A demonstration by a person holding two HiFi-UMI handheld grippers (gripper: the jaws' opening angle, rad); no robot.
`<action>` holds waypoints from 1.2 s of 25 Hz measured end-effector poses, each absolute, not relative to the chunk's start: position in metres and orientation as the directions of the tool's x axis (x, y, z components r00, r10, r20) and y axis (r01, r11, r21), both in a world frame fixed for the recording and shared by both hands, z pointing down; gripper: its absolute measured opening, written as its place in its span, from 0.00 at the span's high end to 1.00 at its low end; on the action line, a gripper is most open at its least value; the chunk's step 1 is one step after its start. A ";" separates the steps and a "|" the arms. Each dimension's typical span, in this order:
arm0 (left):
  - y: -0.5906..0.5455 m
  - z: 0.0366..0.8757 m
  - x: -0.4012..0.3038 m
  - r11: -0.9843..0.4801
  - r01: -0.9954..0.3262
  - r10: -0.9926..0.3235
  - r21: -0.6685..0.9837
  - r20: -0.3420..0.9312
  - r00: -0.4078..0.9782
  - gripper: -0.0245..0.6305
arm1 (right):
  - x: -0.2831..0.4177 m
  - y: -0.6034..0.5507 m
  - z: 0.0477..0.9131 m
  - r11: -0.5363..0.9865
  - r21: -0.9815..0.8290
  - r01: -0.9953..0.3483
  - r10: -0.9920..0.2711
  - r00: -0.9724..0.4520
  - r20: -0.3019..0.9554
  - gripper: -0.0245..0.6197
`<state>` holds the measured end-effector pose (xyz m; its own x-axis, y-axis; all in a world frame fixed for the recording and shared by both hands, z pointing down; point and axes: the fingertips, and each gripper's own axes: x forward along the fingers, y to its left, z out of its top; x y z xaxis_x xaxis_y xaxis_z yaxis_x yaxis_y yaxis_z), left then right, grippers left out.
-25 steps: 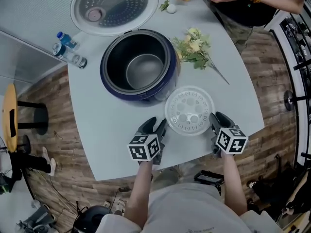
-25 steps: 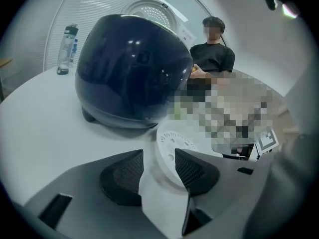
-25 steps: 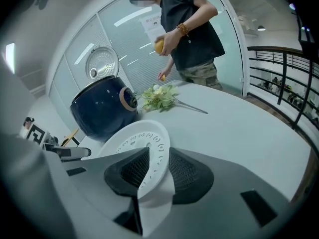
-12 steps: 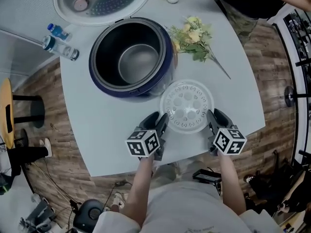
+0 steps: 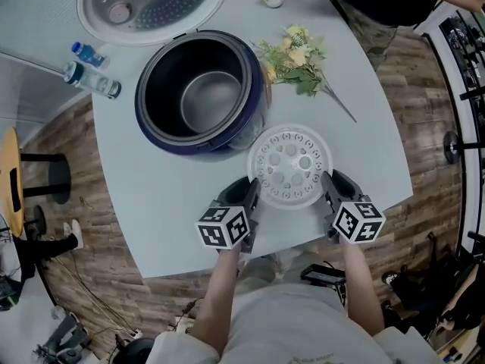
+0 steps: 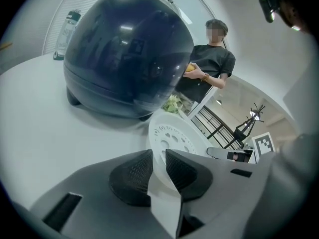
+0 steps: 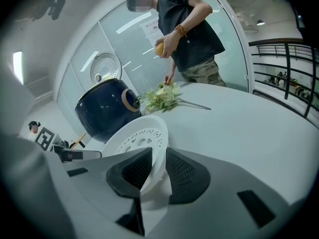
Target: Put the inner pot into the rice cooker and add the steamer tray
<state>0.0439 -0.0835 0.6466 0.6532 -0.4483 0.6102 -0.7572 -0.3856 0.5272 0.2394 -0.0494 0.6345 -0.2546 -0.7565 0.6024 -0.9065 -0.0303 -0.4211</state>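
**Both tongs closing on the steamer tray's rim**

The white, round, perforated plastic steamer tray (image 5: 290, 165) lies on the pale grey table (image 5: 151, 203), just in front of the open dark blue rice cooker (image 5: 201, 93). The dark metal inner pot (image 5: 208, 101) already sits inside the cooker.

The tray looks light, thin and fairly stiff, but smooth enough to slip. It is best taken by its outer rim at two opposite sides and kept level.

The left gripper (image 6: 158, 158) is narrowing its jaws on the tray's left edge, and the rim fills the slim gap between the ribbed pads. The right gripper (image 7: 153, 159) is closing on the opposite edge, with the rim slanting between its pads. Both seem to touch the plastic, though the wide-angle view leaves the firmness of the right bite uncertain.
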 end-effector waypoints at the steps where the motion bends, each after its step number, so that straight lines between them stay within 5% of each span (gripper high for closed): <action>1: -0.083 0.645 0.045 -0.388 -0.756 -0.449 0.527 0.608 0.655 0.84 | 0.240 -0.049 0.633 -0.032 -0.420 -0.907 -0.760 -0.251 0.600 0.81; 30: -0.093 0.522 0.056 -0.469 -0.739 -0.595 0.484 0.445 0.669 0.87 | 0.257 -0.050 0.512 0.006 -0.609 -0.793 -0.889 -0.283 0.360 0.88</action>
